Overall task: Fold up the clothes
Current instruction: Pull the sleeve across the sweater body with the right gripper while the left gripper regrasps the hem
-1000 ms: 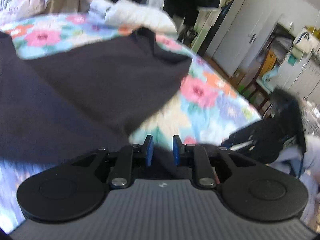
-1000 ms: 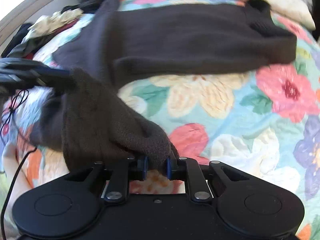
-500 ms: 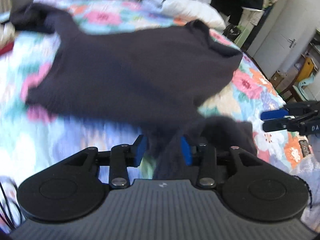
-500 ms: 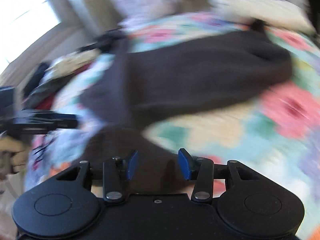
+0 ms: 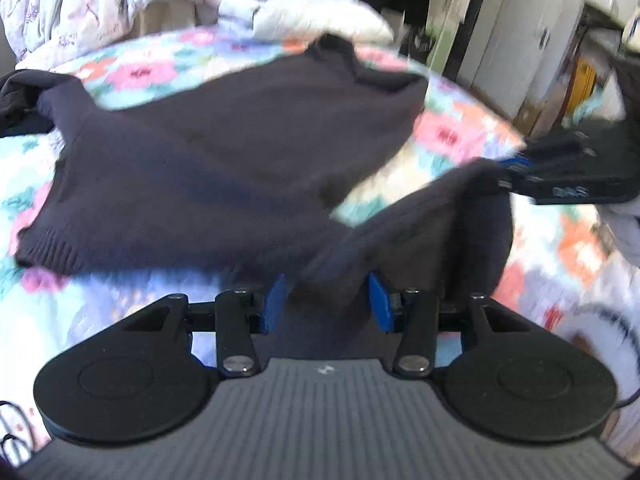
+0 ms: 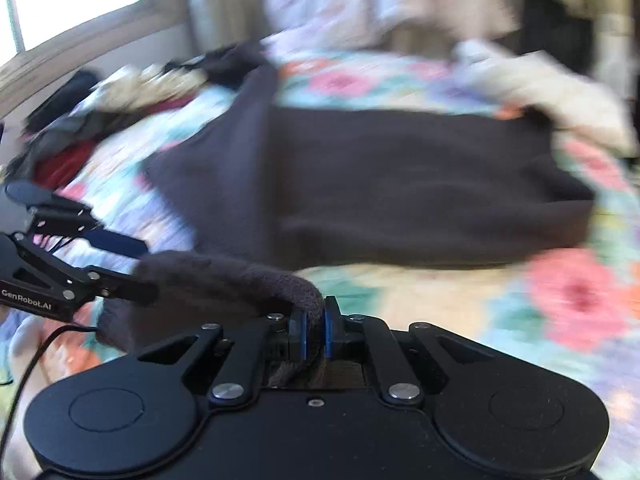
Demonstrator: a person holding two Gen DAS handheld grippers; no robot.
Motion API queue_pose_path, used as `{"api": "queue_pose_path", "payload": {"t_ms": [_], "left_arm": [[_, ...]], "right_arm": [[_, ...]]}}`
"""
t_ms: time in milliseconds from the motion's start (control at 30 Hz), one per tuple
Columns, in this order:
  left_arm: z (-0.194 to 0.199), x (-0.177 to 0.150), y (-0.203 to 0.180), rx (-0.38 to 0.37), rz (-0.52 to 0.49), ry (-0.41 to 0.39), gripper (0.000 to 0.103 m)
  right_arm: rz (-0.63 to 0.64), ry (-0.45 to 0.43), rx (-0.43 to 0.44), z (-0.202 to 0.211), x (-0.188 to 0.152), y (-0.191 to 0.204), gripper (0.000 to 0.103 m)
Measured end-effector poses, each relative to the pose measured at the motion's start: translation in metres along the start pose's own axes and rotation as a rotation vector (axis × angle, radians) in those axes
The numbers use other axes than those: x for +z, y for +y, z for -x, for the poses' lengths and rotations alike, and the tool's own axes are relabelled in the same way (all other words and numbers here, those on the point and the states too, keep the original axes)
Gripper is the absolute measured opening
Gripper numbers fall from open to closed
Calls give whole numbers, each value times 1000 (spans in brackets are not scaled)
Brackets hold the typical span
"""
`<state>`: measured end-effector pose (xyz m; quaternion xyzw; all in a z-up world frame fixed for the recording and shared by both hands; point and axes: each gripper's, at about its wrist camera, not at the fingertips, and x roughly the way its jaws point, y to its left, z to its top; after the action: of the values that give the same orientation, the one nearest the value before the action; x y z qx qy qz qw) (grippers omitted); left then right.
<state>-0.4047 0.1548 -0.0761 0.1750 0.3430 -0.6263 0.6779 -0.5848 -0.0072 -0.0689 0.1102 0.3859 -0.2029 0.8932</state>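
A dark knitted sweater [image 5: 224, 152] lay spread flat across the middle of the bed, its ribbed hem to the left and its collar at the far right. One sleeve [image 5: 420, 232] reached off the body toward me, lifted clear of the floral bedspread [image 5: 452, 132]. My right gripper [image 6: 314, 330] had just closed, and its blue pads [image 6: 329, 332] pinched the thick edge of that sleeve tightly. My left gripper [image 5: 326, 304] had just been opening; its fingers stood partly apart with sleeve cloth lying loosely between them, and neither pad seemed to press on it. A white padded garment [image 5: 320, 16] lay at the far end of the bed, and a heap of mixed clothes [image 6: 120, 96] sat at the far left. On my left gripper's side I could read "GenRobot.AI". No container showed.
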Motion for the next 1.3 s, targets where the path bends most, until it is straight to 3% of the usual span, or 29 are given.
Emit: {"api": "queue_pose_path", "payload": {"t_ms": [100,167,233,300,333,433,500,600,700,767,800,933,1000,1033,1067,1100,1133,1167,1200,1267,1300], "left_arm": [[0,6,-4,-4,14,-58,46],[-3,8,-6,-11,14,-77,49],[-7,9,-9,-3,11,-73,49],[-11,6,-9,42,6,-47,49],[-12,4,-7,72,3,-29,49],[-13,-6,-1,142,-3,31,49],[-12,-16,2,139,-26,87,49],[-16,-25,4,152,-30,145,50],[-27,-25,23,130,112,178,50],[-35,-25,40,76,241,198,50],[-39,-25,43,74,280,211,50],[-44,-26,58,32,399,209,50],[-48,-27,65,6,453,189,58],[-52,-31,71,-25,526,163,71],[-57,-34,77,-56,598,137,87],[-61,-38,83,-85,666,111,90],[-66,-40,84,-92,689,97,92],[-70,-42,85,-95,706,83,91],[-70,-39,76,-60,648,80,88],[-70,-34,60,6,533,74,16],[-68,-33,55,2,499,60,15]], "right_arm": [[-22,26,-199,36,-9,-13,9],[-45,97,-325,45,-21,-19,10],[-75,194,-344,39,-32,-31,13],[-95,242,-300,31,-38,-38,25],[-105,262,-261,28,-40,-40,26],[-203,159,122,38,-40,-34,27],[-243,154,224,40,-39,-30,31],[-167,152,201,41,-27,-23,32],[-151,104,191,42,-8,-26,41],[-163,74,188,31,-2,-31,50],[-176,88,181,20,-3,-31,57],[-189,167,146,-25,-7,-28,57],[-208,180,169,-39,-11,-30,57],[-218,186,180,-45,-13,-32,57],[-224,191,196,-53,-13,-32,51],[-222,186,216,-58,-14,-34,27],[-220,174,228,-60,-14,-34,15],[-218,162,240,-61,-14,-34,14],[-222,129,244,-57,-12,-35,14],[-236,43,251,-44,-6,-38,13],[-242,-4,241,-33,-2,-40,12]]}}
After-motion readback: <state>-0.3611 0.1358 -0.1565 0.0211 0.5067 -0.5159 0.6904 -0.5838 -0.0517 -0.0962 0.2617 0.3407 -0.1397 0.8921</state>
